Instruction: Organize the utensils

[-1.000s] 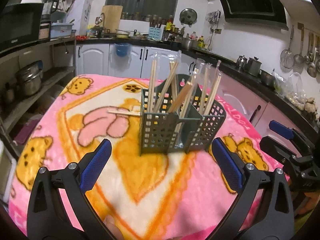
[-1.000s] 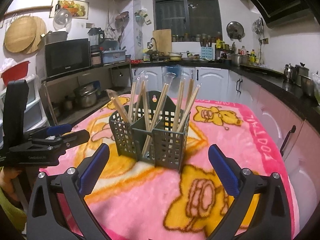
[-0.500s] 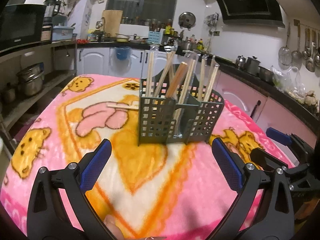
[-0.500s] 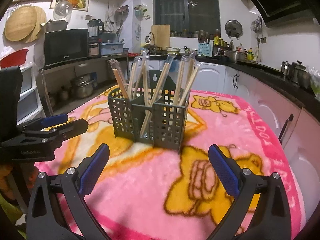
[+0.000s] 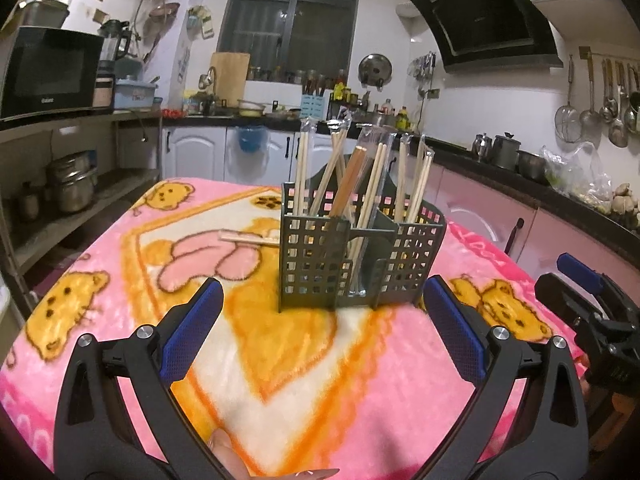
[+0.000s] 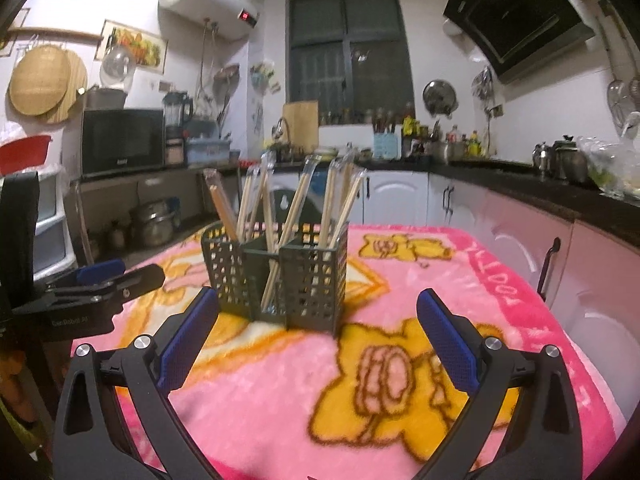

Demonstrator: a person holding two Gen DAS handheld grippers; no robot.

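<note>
A home kitchen at night, with a pink blanket (image 5: 320, 380) printed with orange bears spread over the counter that carries the work. Nearest in the left wrist view, the left gripper (image 5: 320, 332) stands with its blue-padded fingers spread wide and nothing between them; a fingertip of the person shows at the bottom edge. In the right wrist view the right gripper (image 6: 318, 338) is likewise wide apart and empty above the blanket. Beyond both, near the middle of the blanket, stands the dark grey perforated utensil holder (image 5: 356, 264), upright, its compartments filled with chopsticks in clear sleeves (image 5: 372, 184) leaning at various angles. Only the left wrist view shows one loose pair of chopsticks (image 5: 248, 237) lying flat on the blanket, just beside the holder's left wall; from the right side the holder hides that spot. Each camera catches the other tool: the right gripper sits at the far right edge of the left view, the left gripper at the left edge of the right view, both short of the holder. Farther back run white cabinets (image 5: 256, 152), a microwave (image 5: 48, 72) on a shelf, a dark window and a range hood (image 5: 488, 20). The right view alone shows a water heater (image 6: 208, 0) high on the wall and round woven trays (image 6: 44, 84) hanging at left.
</note>
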